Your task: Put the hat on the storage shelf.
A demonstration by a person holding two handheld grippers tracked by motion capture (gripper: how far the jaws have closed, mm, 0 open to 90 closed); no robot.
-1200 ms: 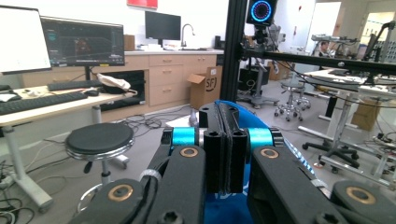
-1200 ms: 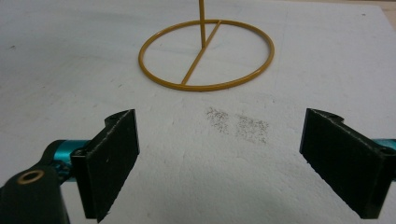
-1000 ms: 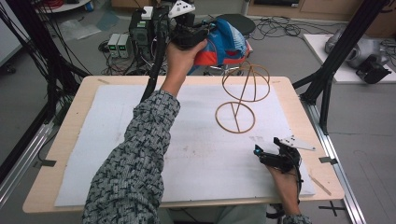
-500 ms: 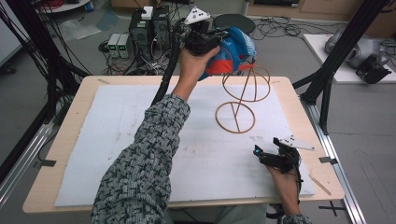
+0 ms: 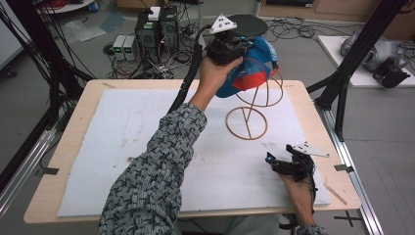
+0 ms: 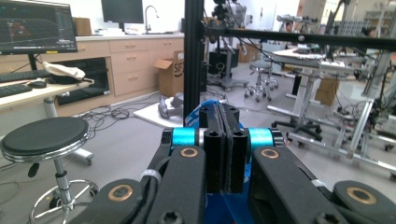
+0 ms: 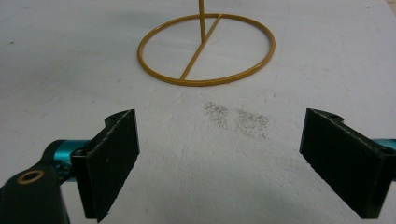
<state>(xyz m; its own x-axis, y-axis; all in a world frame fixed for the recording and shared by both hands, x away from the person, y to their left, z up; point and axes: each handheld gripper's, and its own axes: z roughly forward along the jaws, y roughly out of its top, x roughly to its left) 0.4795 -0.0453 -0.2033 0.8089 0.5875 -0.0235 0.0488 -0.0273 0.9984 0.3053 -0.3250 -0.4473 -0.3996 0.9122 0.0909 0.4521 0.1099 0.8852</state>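
A gold wire stand (image 5: 247, 138) rises from the white mat, with a flat base ring and an upper ring at the right. My left gripper (image 5: 242, 49) is held high over that upper ring, shut on a blue and red cap (image 5: 247, 73) that hangs against the ring. In the left gripper view the jaws (image 6: 223, 112) press together, with the cap's blue fabric (image 6: 233, 210) beneath them. My right gripper (image 5: 282, 154) rests low at the mat's near right, open and holding nothing. In the right gripper view its pads (image 7: 219, 163) stand wide apart, facing the stand's base ring (image 7: 205, 83).
A white mat (image 5: 147, 137) covers most of the wooden table (image 5: 78, 127). Black frame posts (image 5: 342, 83) stand at the table's right and left sides. Computer boxes (image 5: 156, 29), cables and a round black stool (image 5: 249, 22) sit on the floor beyond the far edge.
My left hand has carried the cap to the right and slightly down, from beyond the far edge to against the stand's upper ring. The right gripper has stayed put.
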